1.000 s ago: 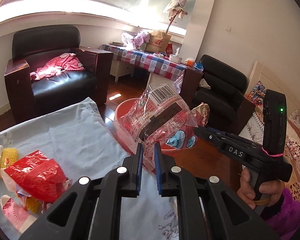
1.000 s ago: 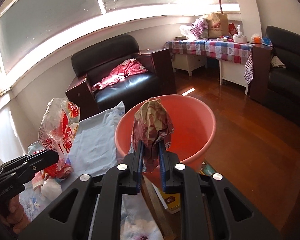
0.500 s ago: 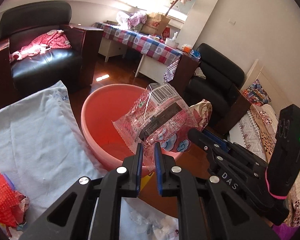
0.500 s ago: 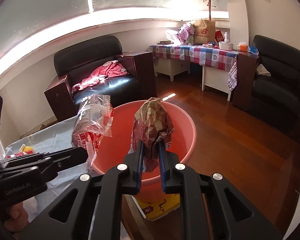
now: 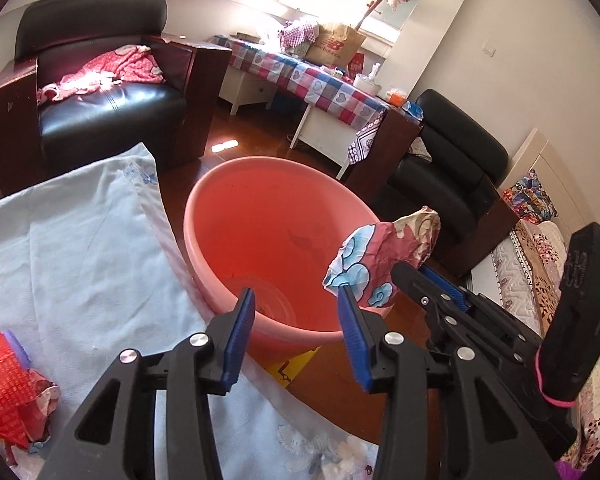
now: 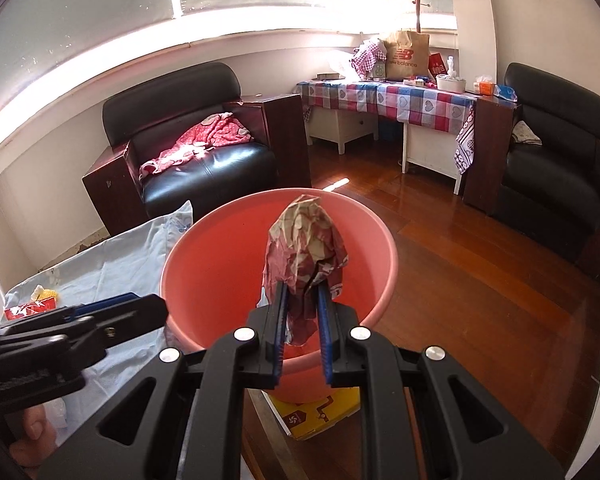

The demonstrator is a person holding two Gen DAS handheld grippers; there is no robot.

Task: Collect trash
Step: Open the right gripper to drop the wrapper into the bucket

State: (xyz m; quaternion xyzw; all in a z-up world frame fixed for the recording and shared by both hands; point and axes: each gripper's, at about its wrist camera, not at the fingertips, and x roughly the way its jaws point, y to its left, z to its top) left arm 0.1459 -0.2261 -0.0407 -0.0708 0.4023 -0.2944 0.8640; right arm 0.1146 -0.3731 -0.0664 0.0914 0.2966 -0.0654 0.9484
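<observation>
pink basin (image 5: 236, 216) mouth open, crumpled wrapper (image 6: 304, 252) w/ right gripper (image 6: 301, 320) over rim

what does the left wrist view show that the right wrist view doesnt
Only the left wrist view: the left gripper head-on, jaws just opened with nothing between them, and the wrapper's blue cloud print.

Only the right wrist view: the right gripper head-on, shut on the wrapper, and a hand at the lower left.

Both: the pink basin, blue cloth, two black armchairs and the checked table.
</observation>
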